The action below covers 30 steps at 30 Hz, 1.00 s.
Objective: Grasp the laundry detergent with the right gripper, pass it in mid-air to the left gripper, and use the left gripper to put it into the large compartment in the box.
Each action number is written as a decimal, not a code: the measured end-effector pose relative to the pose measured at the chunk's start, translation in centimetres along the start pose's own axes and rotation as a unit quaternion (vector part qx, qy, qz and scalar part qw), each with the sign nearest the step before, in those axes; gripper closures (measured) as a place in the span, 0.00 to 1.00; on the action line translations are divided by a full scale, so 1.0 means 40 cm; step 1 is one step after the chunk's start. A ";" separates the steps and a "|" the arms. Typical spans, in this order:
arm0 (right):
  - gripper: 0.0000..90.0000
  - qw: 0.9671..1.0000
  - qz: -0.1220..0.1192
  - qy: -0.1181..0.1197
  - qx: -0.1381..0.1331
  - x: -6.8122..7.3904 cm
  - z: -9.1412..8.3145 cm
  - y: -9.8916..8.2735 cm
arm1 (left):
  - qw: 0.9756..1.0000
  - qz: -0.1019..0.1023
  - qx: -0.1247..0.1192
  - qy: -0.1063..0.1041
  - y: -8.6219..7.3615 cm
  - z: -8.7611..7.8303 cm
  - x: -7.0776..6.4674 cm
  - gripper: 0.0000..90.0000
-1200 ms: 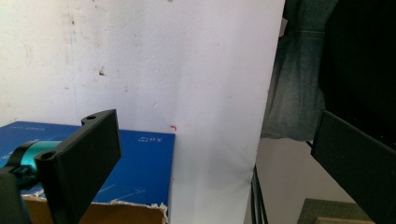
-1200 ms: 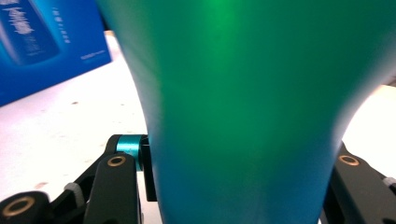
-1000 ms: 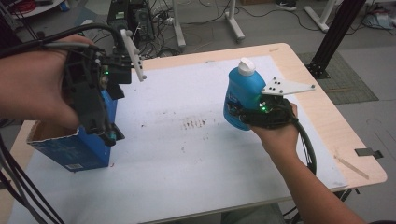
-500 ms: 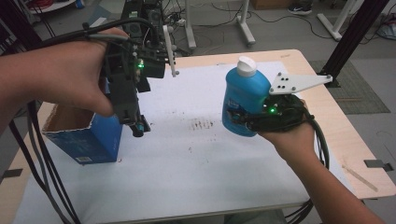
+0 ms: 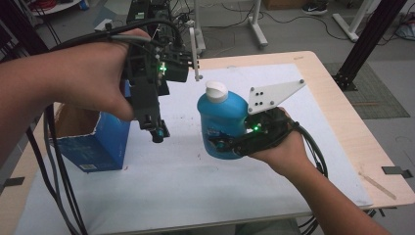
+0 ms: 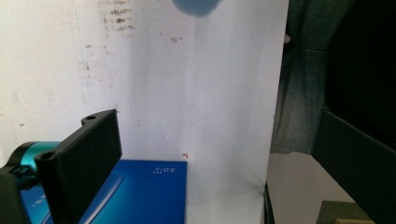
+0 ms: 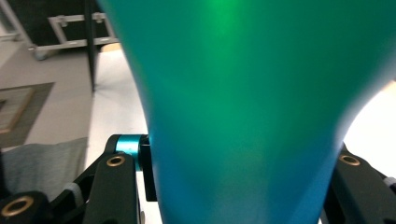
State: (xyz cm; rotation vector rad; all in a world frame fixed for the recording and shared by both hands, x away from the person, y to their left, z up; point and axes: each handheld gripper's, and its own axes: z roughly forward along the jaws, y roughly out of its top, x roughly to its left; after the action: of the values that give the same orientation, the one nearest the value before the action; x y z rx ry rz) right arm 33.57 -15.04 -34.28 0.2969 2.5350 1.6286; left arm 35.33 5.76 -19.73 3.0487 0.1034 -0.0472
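A blue bottle with a white cap stands upright above the white sheet, and my right gripper is shut on its lower body. In the right gripper view the bottle sits between both black jaws of that gripper. My left gripper hangs pointing down, just right of an open blue cardboard box. In the left gripper view this gripper is open with nothing between its jaws. That view also has the box below and the bottle's base at the top edge.
The sheet covers most of a light wooden table. Metal stands and cables crowd the floor beyond the far edge, and a black post rises at the right. A pale strip lies near the table's right corner.
My left gripper has swung right, from over the box to just beside it. My right gripper has carried the bottle left toward the middle of the sheet and a little higher.
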 end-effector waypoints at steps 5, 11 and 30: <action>0.50 0.999 -0.008 0.031 0.007 0.006 0.030 0.009 | 1.000 0.002 0.007 0.002 0.019 0.006 0.000 0.02; 0.50 0.998 -0.012 0.056 0.004 0.012 0.059 0.011 | 1.000 0.012 0.014 0.000 0.045 0.017 -0.005 0.02; 0.50 0.995 -0.022 0.095 -0.013 0.030 0.125 0.048 | 0.999 0.019 0.026 0.005 0.086 0.037 -0.029 0.02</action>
State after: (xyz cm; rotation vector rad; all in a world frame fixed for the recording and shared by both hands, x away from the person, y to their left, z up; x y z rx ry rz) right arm 33.61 -9.57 -34.63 0.0871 2.6317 1.7479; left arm 34.35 2.13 -20.84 3.1025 0.0462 -0.0317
